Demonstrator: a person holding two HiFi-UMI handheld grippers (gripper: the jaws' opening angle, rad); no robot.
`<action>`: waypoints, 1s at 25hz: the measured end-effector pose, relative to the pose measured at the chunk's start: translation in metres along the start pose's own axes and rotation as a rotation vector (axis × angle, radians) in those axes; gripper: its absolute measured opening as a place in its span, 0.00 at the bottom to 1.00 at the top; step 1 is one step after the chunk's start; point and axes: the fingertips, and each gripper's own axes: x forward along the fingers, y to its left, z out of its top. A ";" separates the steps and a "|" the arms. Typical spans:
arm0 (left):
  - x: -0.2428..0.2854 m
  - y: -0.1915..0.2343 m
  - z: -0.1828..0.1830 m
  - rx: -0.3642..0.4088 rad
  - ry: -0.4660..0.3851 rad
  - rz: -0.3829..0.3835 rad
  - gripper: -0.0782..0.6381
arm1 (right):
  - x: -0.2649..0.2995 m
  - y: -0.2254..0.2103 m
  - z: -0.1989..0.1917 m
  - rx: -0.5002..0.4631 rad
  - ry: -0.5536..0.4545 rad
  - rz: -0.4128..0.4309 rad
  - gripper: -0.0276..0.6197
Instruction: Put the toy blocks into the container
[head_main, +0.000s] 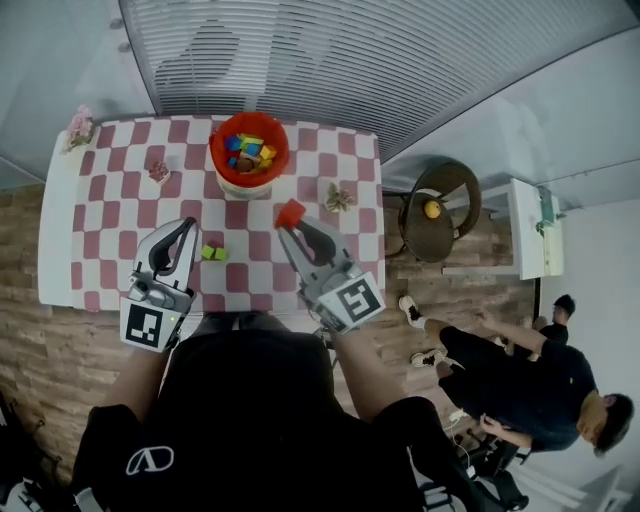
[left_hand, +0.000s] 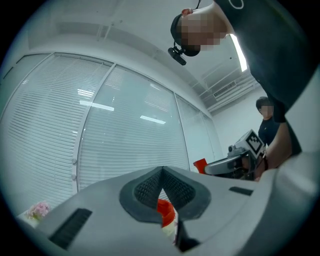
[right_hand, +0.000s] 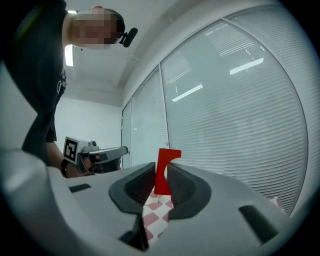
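Checkered tabletop (head_main: 100, 200): a red block (head_main: 290, 212) held short of the container (head_main: 216, 150).
The right gripper (head_main: 292, 228) pinches the block above the cloth, likely to drop it into the container at the far edge; the left gripper (head_main: 186, 226), jaws pressed together and empty, hangs near a green block (head_main: 213, 253).

Your left gripper (head_main: 186, 232) points straight ahead, its jaws closed tip to tip with nothing between them. Your right gripper (head_main: 294, 228) angles inward, its jaws clamped on a red block (head_main: 290, 212). Your left forearm (head_main: 135, 375) and right forearm (head_main: 365, 375) both reach forward.
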 end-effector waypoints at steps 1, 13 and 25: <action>0.001 0.001 0.001 0.001 -0.002 -0.001 0.12 | -0.002 -0.003 0.004 0.004 -0.022 -0.012 0.16; -0.005 0.005 0.001 -0.007 0.002 0.000 0.12 | 0.008 -0.023 0.006 0.016 -0.016 -0.053 0.16; -0.020 0.015 0.000 -0.014 0.007 0.039 0.12 | 0.106 -0.078 -0.011 0.004 0.077 -0.039 0.16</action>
